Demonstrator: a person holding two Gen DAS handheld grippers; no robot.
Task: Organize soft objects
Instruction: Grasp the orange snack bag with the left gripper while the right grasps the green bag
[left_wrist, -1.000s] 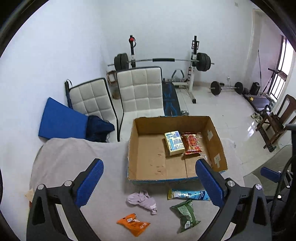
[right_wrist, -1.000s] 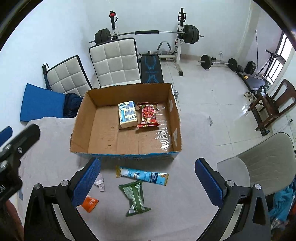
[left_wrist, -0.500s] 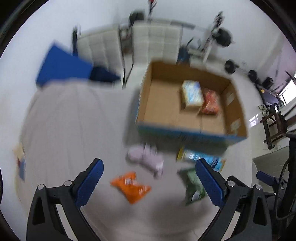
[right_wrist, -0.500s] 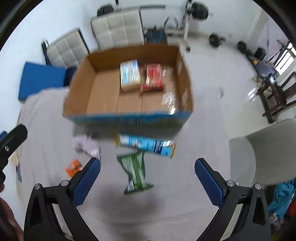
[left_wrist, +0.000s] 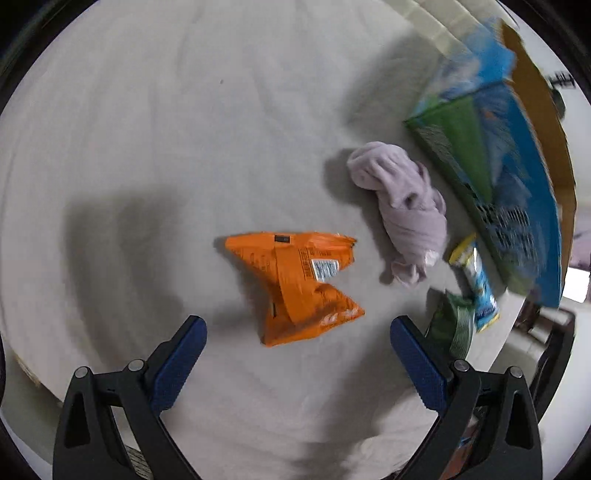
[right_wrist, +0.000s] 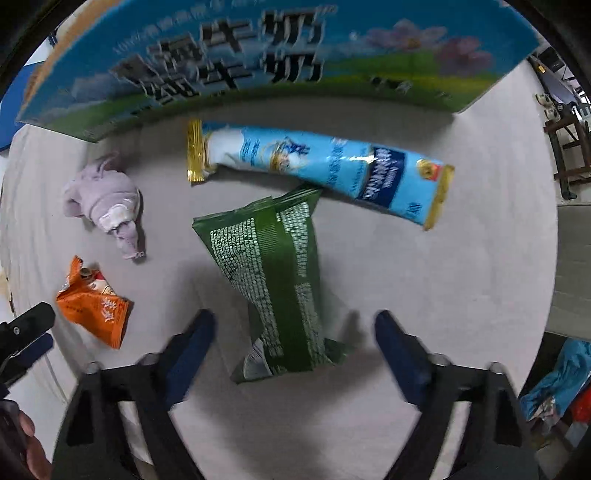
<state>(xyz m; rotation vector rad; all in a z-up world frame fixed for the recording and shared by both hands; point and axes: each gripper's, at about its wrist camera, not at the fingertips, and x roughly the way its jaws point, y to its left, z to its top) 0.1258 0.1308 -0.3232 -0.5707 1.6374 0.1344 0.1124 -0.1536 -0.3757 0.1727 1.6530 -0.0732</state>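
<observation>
Your right wrist view showed large dark Chinese characters on the blue-and-green printed side of the box (right_wrist: 280, 55); the pair 牛奶 could be read, set twice, one line above the other, though blurred. The blue packet (right_wrist: 321, 166) carried a dark blue panel with white characters too smeared to read. The green packet (right_wrist: 273, 266) bore blocks of fine white print, too small to make out. The orange packet (right_wrist: 94, 302) had white characters, illegible there; in your left wrist view it (left_wrist: 295, 284) showed a small white label and fine print, also unreadable.
</observation>
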